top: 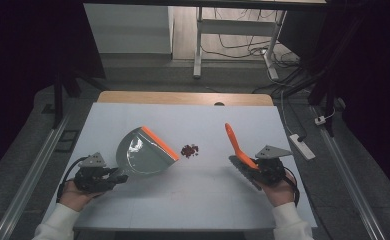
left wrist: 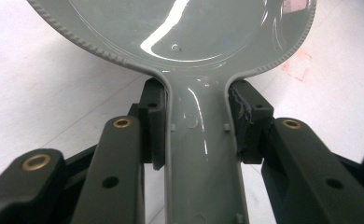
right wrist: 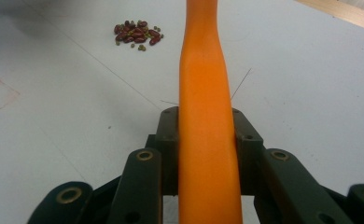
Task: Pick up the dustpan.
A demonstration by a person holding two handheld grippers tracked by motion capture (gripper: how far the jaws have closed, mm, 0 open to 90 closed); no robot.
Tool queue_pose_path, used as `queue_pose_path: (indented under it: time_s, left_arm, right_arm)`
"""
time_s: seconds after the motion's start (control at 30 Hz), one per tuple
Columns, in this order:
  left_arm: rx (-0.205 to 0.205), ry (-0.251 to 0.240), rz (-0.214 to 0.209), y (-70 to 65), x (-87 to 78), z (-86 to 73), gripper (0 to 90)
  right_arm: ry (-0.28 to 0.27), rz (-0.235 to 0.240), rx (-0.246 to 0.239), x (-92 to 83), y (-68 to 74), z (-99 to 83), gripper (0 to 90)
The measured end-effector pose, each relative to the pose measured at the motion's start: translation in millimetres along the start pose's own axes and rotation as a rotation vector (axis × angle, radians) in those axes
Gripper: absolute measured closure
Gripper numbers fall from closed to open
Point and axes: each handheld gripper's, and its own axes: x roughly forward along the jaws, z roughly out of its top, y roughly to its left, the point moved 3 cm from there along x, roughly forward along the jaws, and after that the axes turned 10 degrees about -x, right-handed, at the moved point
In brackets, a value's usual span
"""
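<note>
A small heap of beans [top: 189,150] sits mid-table on the white table [top: 193,200], dark red ones with a few little green ones mixed in. Just to its left, the grey dustpan [top: 143,152] stands tilted with its orange lip [top: 159,142] facing the heap, near it but not touching. The left gripper [top: 114,177] is clamped on the dustpan's handle [left wrist: 201,154], jaws pressed to both sides. Over on the right, the right gripper [top: 255,167] is closed around the brush [top: 238,147] by its orange handle, which points up and away. My read: this is a sweep-up. To do it well, lay the lip flat on the table right beside the heap, then draw the brush in low, short strokes so the round beans don't roll off.
</note>
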Motion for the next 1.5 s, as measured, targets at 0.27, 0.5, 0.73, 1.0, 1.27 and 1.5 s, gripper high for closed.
queue_pose_path:
  time_s: [0.27, 0.5, 0.73, 1.0, 1.27, 1.5]
  left_arm:
    - [0.034, 0.047, -0.024, -6.6, 9.7, 3.5, 62.1]
    - [0.068, 0.081, -0.051, -12.9, 18.5, 16.0, 62.1]
    - [0.083, 0.121, -0.068, -13.3, 29.8, 27.6, 62.1]
    - [0.082, 0.176, -0.057, -14.8, 39.4, 20.2, 62.0]
    - [0.083, 0.203, -0.058, -16.8, 47.6, 19.2, 62.0]
    - [0.055, 0.215, -0.047, -15.6, 53.0, 20.4, 62.0]
  right_arm:
    - [-0.003, 0.0, 0.005, 0.3, -0.1, 0.7, 70.6]
    - [-0.004, -0.003, 0.005, -0.9, -0.2, 2.9, 70.6]
    - [-0.007, -0.007, 0.005, -1.2, -1.7, 2.1, 70.6]
    - [0.006, -0.001, 0.0, 2.5, -0.6, 1.2, 70.6]
    - [0.011, 0.0, 0.002, 4.5, -0.1, 1.2, 70.6]
    - [-0.015, -0.012, -0.013, 8.6, -3.6, 13.4, 70.6]
